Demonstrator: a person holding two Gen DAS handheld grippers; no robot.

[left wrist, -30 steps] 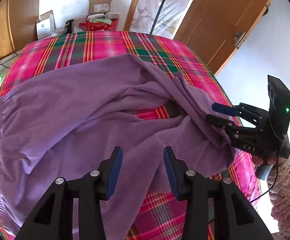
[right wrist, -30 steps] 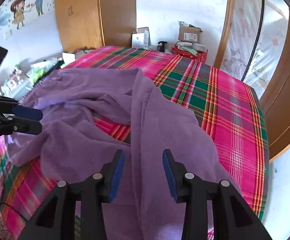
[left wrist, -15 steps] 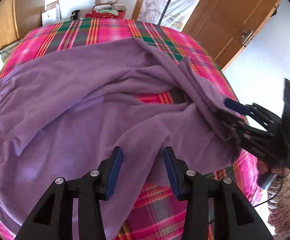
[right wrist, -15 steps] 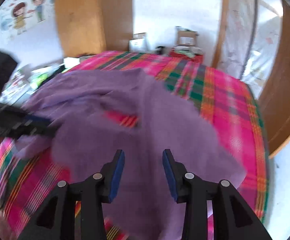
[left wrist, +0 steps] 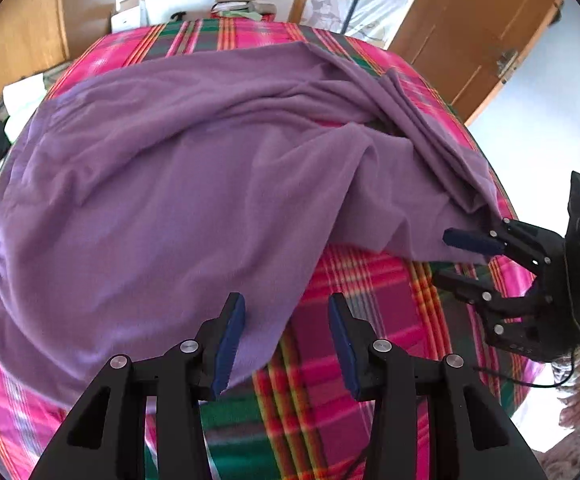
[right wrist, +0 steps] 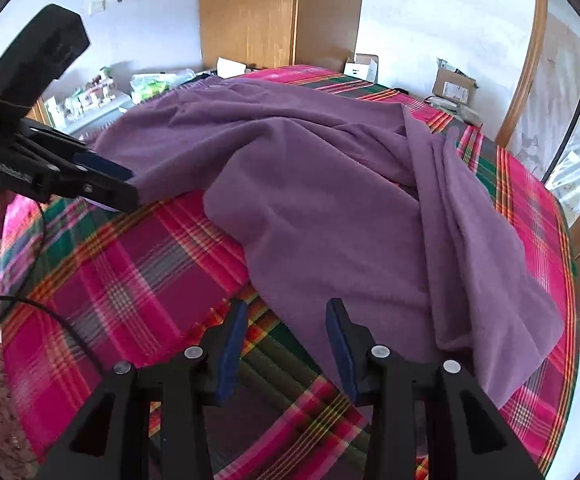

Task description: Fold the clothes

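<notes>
My left claw [left wrist: 286, 340] stands wide with nothing between its pads, hanging over the near hem of the purple cloth [left wrist: 178, 184], which lies rumpled across most of the plaid bedcover [left wrist: 362, 312]. My right claw [right wrist: 286, 340] is also wide and empty, poised above the bare plaid just beside the cloth's lower edge. In the left view its tips sit right at the cloth's drooping corner near the bed's edge; whether one pad brushes the fabric there I cannot quite tell.

The cloth is not flat. A thick ridge of gathered folds runs down the side nearest the wooden door [left wrist: 466, 36], and one flap is doubled back over the middle.

The risks I see from here:
- If I pinch the hem now, I may catch two layers at once, and the fold would drag the hidden layer along and bunch it.
- The corner by my right claw hangs close to the bed's edge, so a careless tug could slide that side off.
- Gripping at uneven points would give a crooked fold.
- My pads could nip the bedcover together with the cloth.
</notes>
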